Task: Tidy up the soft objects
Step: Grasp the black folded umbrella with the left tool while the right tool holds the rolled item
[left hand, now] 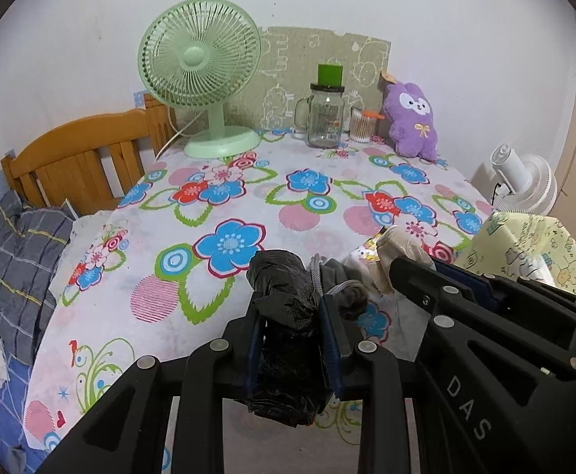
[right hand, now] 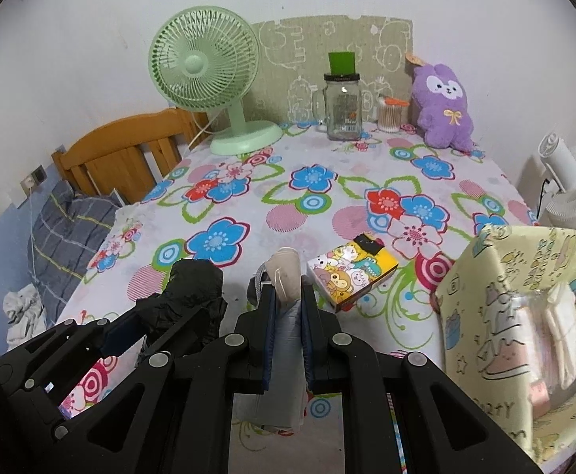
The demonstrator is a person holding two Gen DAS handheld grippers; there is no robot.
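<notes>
the black plastic bundle [left hand: 284, 308] sits clamped in the left hand-held gripper [left hand: 289, 328] above the near edge of the flowered tabletop [right hand: 248, 213]. just to its right, the right hand-held gripper [right hand: 288, 316] is closed on a beige and grey cloth roll [right hand: 286, 276]. a cartoon-print box [right hand: 351, 272] lies just right of that, and a yellow fabric bin [right hand: 525, 316] stands at the near right. the slick plastic could slide out of the pads, and the two grippers are close enough to knock together.
</notes>
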